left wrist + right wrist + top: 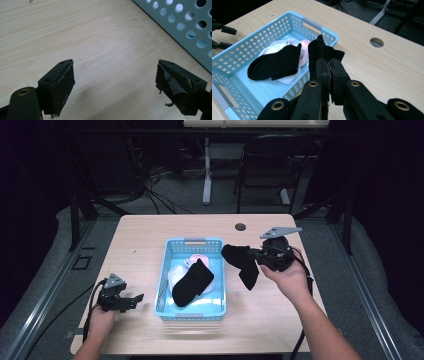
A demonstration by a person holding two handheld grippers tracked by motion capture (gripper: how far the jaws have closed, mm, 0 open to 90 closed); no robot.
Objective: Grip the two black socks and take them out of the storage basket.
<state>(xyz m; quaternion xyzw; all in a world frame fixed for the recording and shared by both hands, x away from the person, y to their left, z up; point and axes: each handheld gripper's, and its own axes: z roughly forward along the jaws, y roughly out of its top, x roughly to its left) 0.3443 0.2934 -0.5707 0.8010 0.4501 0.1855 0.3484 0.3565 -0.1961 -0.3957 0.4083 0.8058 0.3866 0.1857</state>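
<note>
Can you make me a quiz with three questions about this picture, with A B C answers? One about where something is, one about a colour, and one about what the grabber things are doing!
1. Where is the black sock that nobody is holding?
A. In the blue basket
B. On the floor
C. On the chair

2. What colour is the sock held by the right gripper?
A. Pink
B. Black
C. White

3. How do the jaws of the left gripper stand?
A. Shut on a sock
B. Shut on the basket rim
C. Open with nothing between them

Answers:
1 A, it lies in the basket on top of light-coloured socks.
2 B, black fabric hangs from the shut jaws beside the basket.
3 C, the left gripper view shows bare wooden table between the two parted jaws.
</note>
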